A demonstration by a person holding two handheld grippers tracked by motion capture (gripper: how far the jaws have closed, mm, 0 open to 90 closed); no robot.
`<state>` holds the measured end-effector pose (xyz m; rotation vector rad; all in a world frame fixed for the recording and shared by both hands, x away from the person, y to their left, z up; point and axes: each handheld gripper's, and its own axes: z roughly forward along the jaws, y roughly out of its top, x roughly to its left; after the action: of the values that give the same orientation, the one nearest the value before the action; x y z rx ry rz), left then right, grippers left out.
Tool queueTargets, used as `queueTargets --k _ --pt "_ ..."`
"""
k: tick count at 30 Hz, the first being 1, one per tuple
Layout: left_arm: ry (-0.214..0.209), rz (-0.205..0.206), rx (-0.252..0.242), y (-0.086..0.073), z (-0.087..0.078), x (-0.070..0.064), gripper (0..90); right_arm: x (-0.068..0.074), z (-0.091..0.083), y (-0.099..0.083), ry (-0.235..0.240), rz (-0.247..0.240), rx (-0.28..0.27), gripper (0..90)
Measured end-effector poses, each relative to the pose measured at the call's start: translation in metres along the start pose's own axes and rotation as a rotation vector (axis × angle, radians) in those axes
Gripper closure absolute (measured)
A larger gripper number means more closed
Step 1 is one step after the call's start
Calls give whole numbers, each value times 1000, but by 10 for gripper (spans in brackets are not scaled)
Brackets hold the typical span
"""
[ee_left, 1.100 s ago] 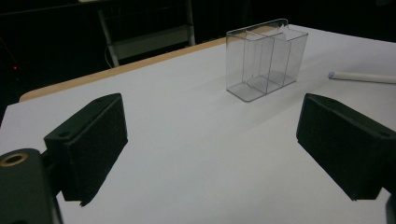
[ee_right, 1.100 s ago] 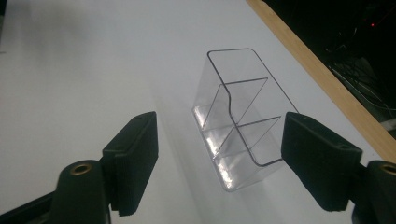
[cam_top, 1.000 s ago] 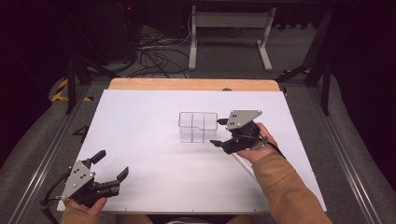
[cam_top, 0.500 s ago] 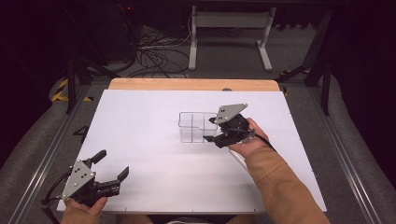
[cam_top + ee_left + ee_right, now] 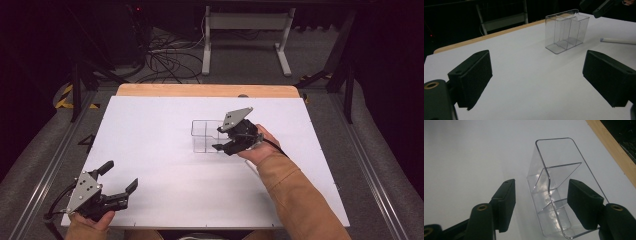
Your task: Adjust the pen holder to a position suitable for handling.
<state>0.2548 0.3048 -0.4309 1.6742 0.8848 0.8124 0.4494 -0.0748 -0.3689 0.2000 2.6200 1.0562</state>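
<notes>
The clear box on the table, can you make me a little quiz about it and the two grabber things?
1. True or false: the clear box has something lying inside it.
2. Which gripper is right next to the box? A) left gripper B) right gripper
3. Fill in: the jaws of the right gripper stand ____, one on each side of the box's end.

Key
1. False. In the right gripper view the compartments of the box look empty.
2. B. The left gripper rests far off, near the front corner of the white table.
3. Open. Whether they touch the box cannot be told.
</notes>
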Motion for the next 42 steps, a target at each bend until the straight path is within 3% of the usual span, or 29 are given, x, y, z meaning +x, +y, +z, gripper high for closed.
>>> queueTargets --k 17,20,29,37,42 --pt "-1 3 5 -1 1 1 95 -9 34 4 -12 -49 87 562" --pt "0 1 6 -1 1 1 95 -11 41 4 -6 -62 127 605" --pt "1 1 6 -1 0 1 95 -11 56 10 12 -86 196 618" --pt "0 -3 6 -2 0 1 95 -9 64 10 13 -81 223 653" --pt "-2 -1 6 -2 1 1 96 -8 67 10 2 -112 239 683"
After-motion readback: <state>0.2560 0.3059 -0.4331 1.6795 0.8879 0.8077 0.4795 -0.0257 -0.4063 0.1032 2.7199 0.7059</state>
